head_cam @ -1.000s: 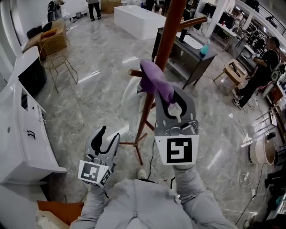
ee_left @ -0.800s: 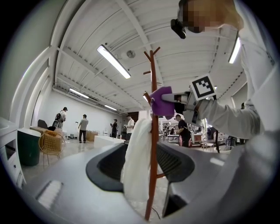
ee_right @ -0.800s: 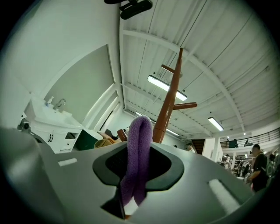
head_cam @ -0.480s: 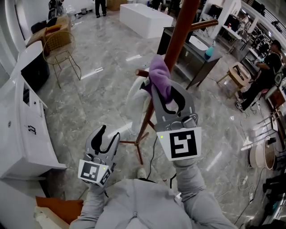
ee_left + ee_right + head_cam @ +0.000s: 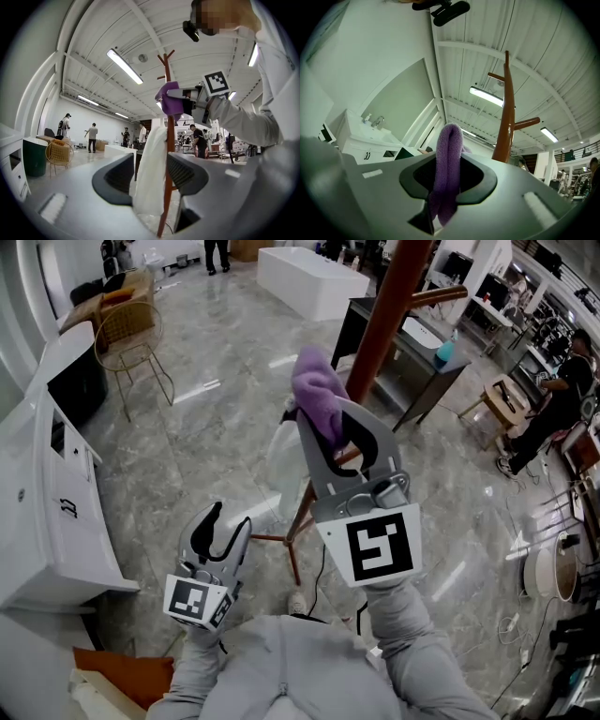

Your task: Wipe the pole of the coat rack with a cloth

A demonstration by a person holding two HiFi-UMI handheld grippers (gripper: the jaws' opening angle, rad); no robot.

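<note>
The brown coat rack pole (image 5: 375,338) rises at a slant through the middle of the head view, with a white garment (image 5: 281,460) hanging from it. My right gripper (image 5: 339,432) is raised and shut on a folded purple cloth (image 5: 317,395), which sits just left of the pole; contact is unclear. In the right gripper view the cloth (image 5: 447,164) stands pinched between the jaws, with the pole (image 5: 505,122) to its right. My left gripper (image 5: 221,529) hangs low and open with nothing in it. In its own view the pole (image 5: 168,187) and garment (image 5: 151,173) show between the jaws.
A white cabinet (image 5: 47,474) runs along the left. A gold wire chair (image 5: 127,338) stands at the back left, a dark table (image 5: 398,343) behind the rack, a white tub (image 5: 309,282) farther back. A seated person (image 5: 553,395) is at the right. The rack's feet (image 5: 286,545) spread near my shoe.
My right gripper has risen along the pole with the purple cloth and now sits slightly left of it. The left gripper has not moved.
</note>
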